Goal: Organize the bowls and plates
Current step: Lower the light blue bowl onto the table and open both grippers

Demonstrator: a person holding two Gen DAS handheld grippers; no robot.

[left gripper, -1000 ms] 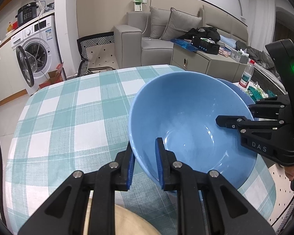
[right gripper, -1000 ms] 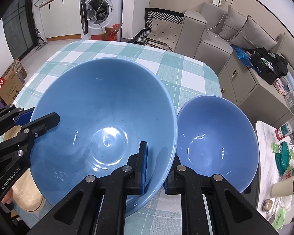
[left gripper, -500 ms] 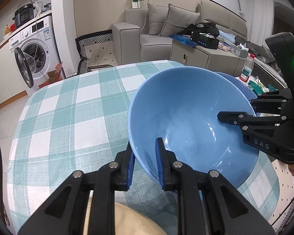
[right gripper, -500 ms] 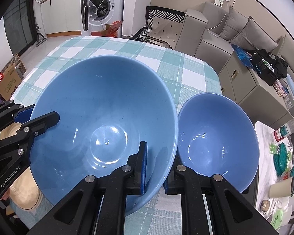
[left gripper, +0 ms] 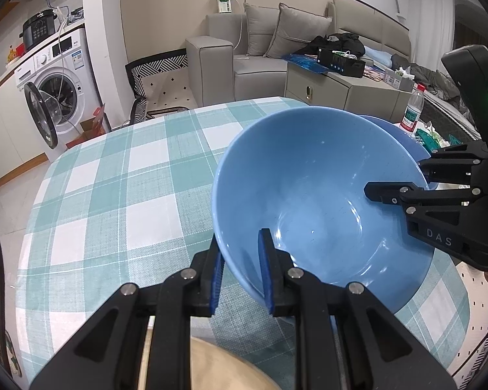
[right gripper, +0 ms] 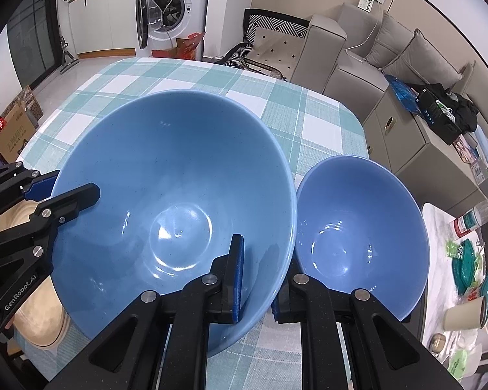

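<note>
**Blue bowl clamped by 2 grippers**

Blue and glossy, the large bowl [right gripper: 175,201] fills the centre of the right wrist view, over the checked tablecloth [right gripper: 211,78]. The right gripper [right gripper: 260,279] clenches its near rim; the left gripper [left gripper: 240,269] grasps the opposite rim. A smaller blue bowl [right gripper: 358,234] sits just right of it. A beige plate [right gripper: 42,318] lies lower left.
</note>
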